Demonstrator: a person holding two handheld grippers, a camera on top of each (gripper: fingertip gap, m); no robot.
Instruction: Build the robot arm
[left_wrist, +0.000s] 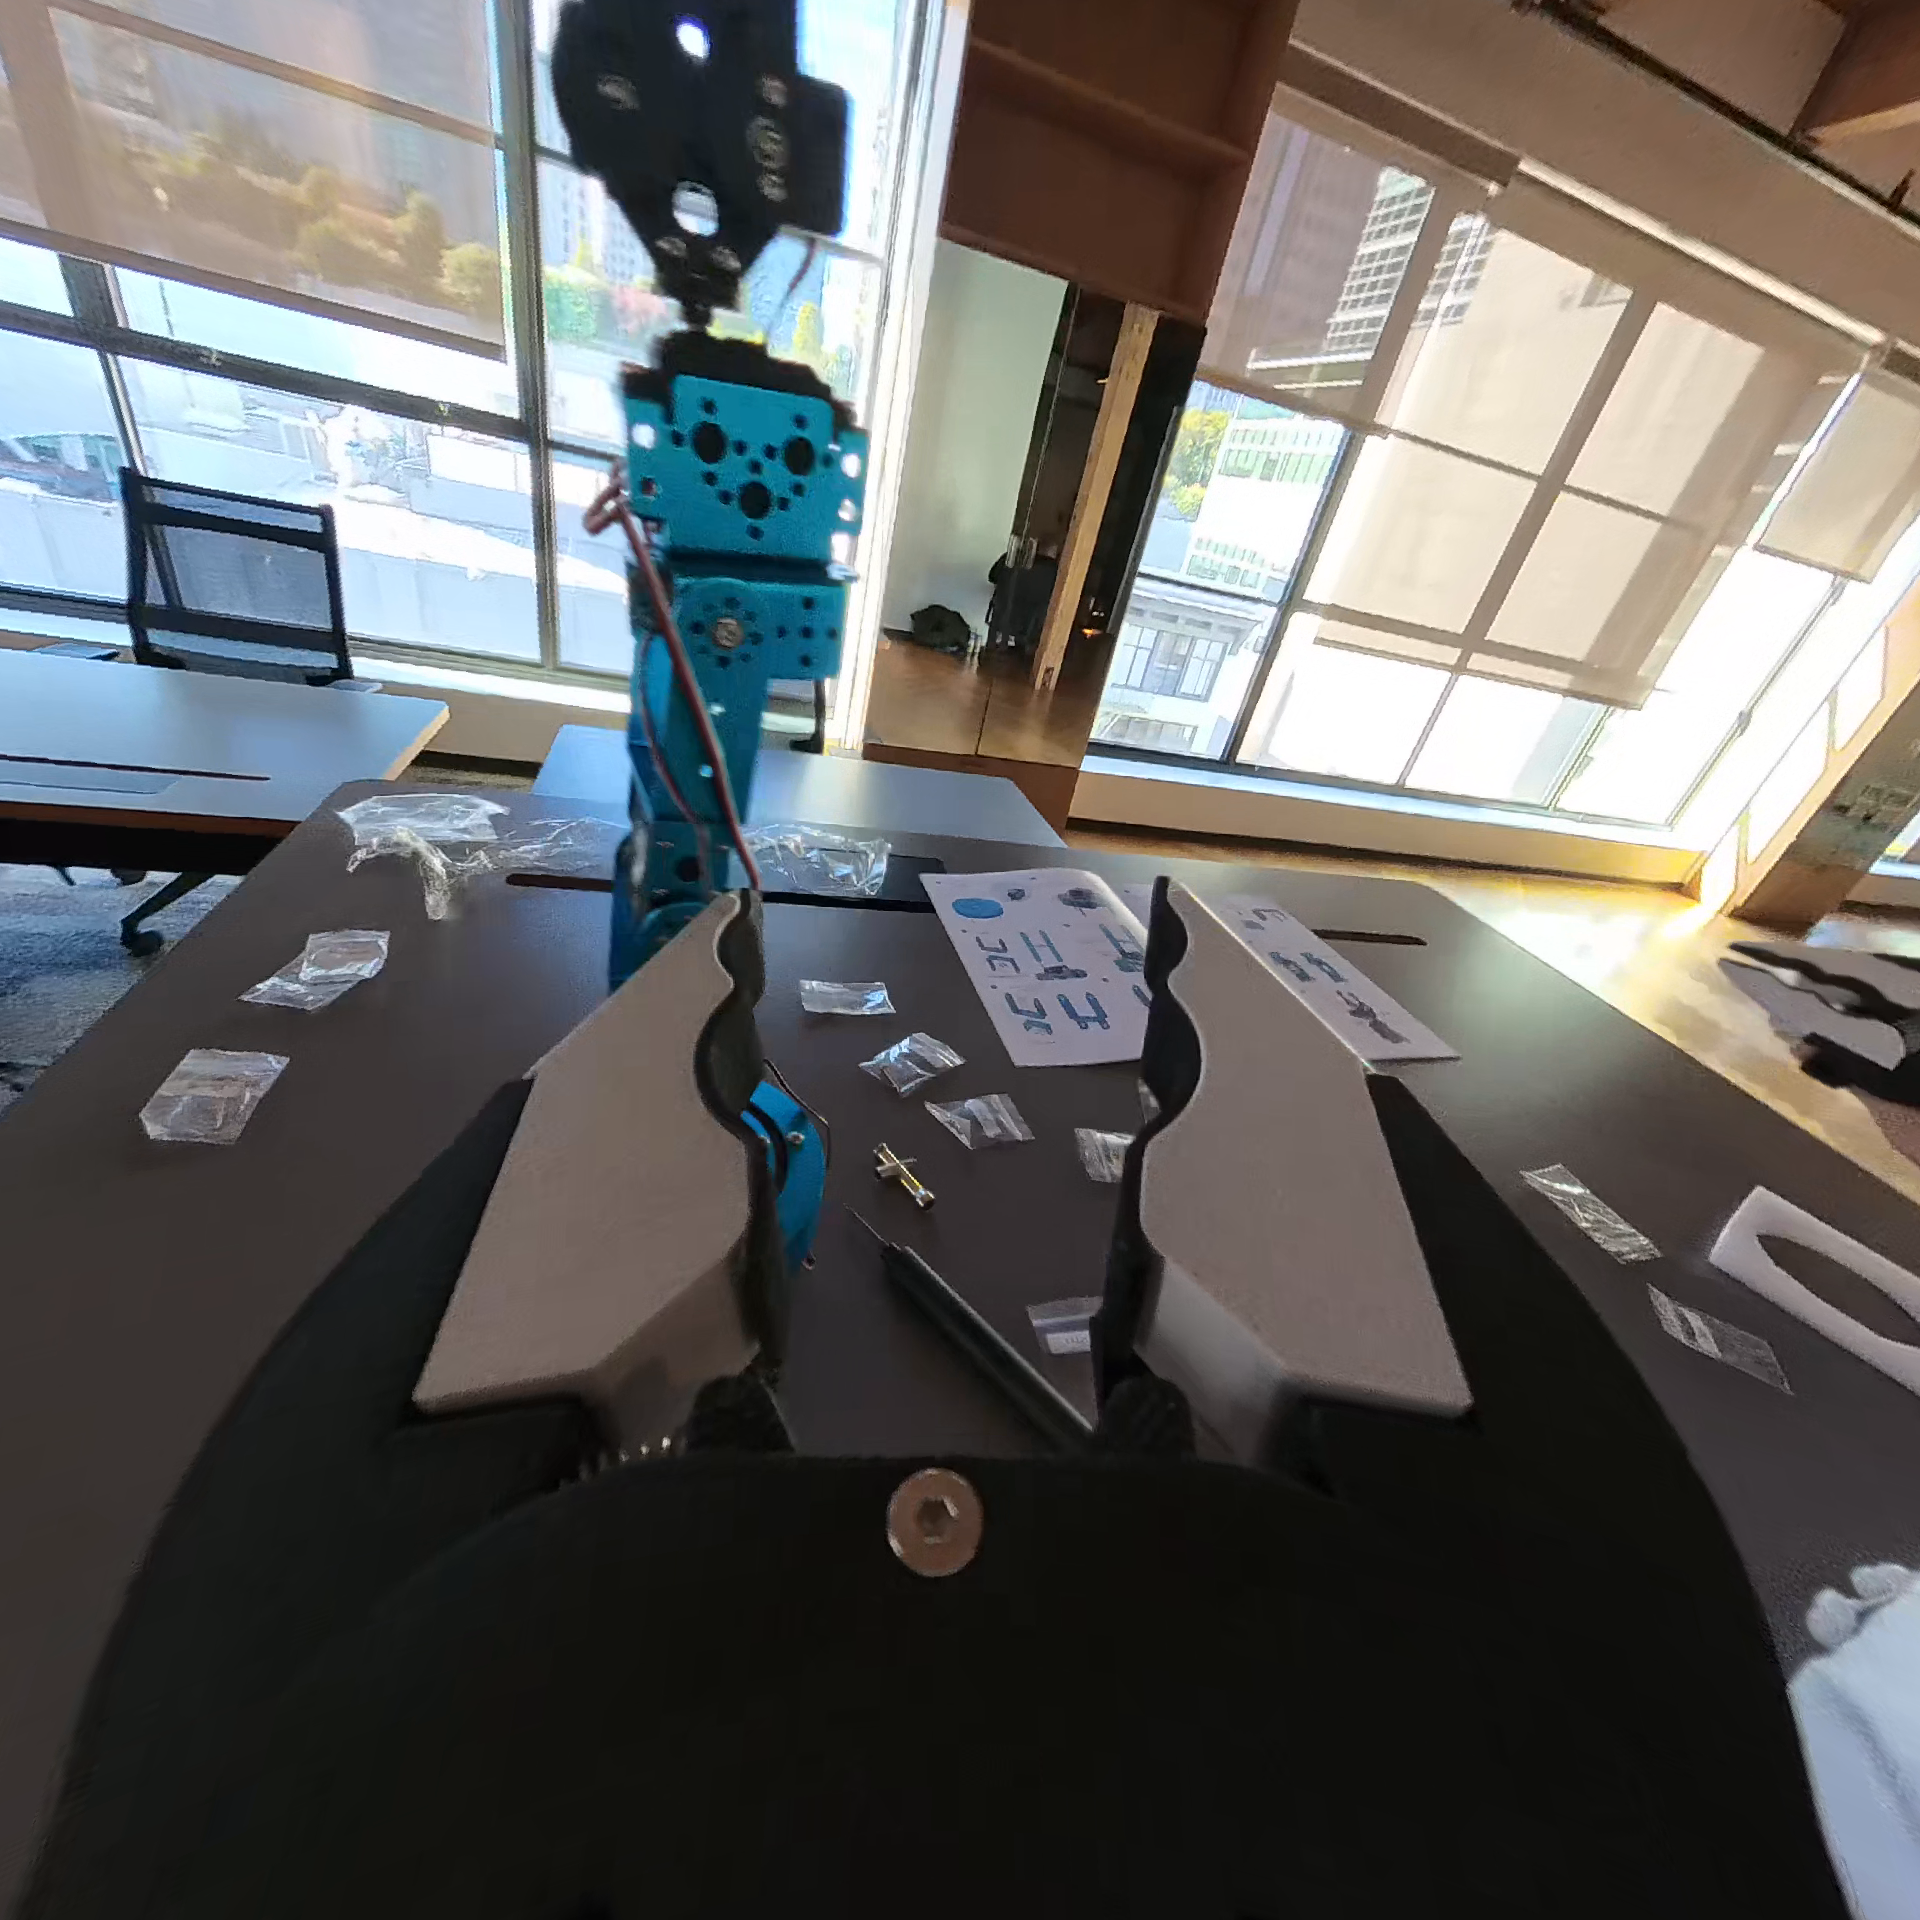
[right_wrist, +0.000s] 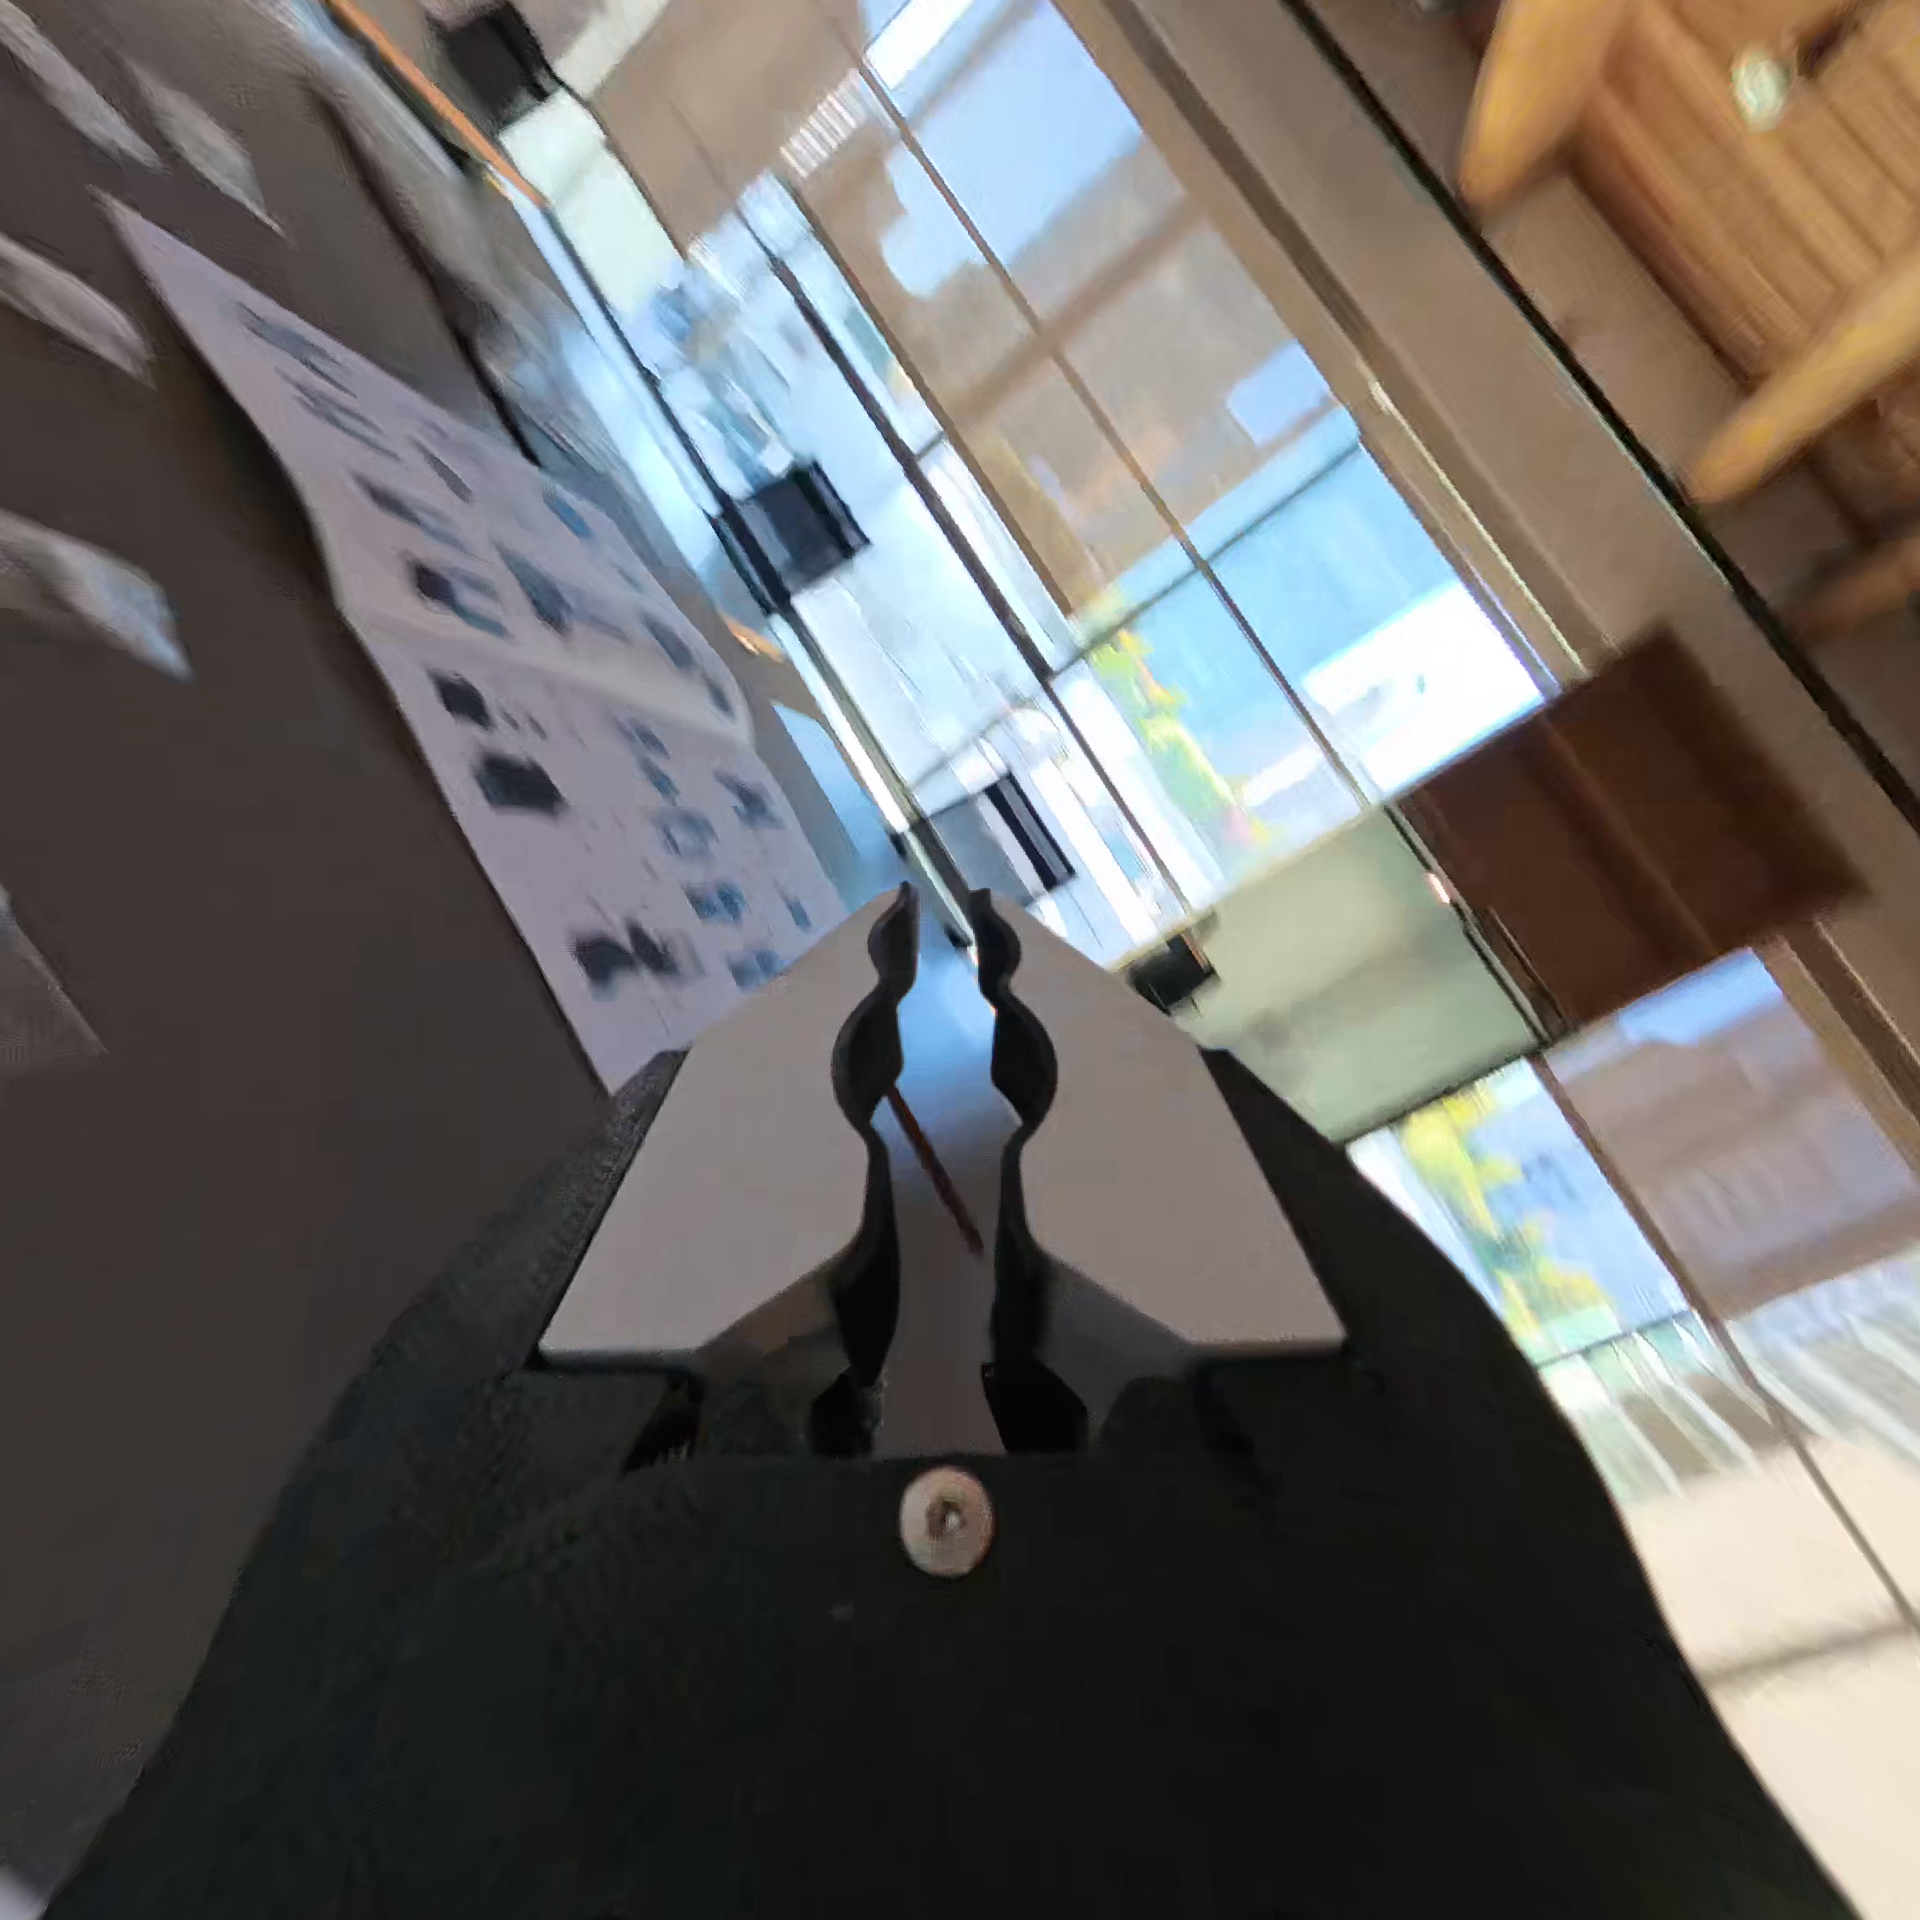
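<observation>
In the left wrist view a blue robot-arm kit (left_wrist: 743, 488) with a black claw (left_wrist: 696, 156) on top stands upright on the dark table (left_wrist: 312, 1247). My left gripper (left_wrist: 951, 904) is open and empty. Its left finger (left_wrist: 623, 1174) is close against the kit's blue base (left_wrist: 792, 1153). A black screwdriver (left_wrist: 966, 1320) and a small metal T-shaped tool (left_wrist: 904, 1174) lie between the fingers. My right gripper (right_wrist: 945, 904) is tilted above the table edge (right_wrist: 260, 935), nearly shut with a narrow gap and nothing in it. It also shows blurred at the far right of the left wrist view (left_wrist: 1839, 1018).
Several small clear plastic bags (left_wrist: 213, 1091) lie scattered over the table. A printed instruction sheet (left_wrist: 1049, 966) (right_wrist: 582, 727) lies at the back right. A white foam piece (left_wrist: 1818, 1278) sits at the right edge. A gloved hand (left_wrist: 1860, 1714) shows bottom right. An office chair (left_wrist: 239, 582) and windows stand behind. There is about 65 cm between the tips of the two grippers.
</observation>
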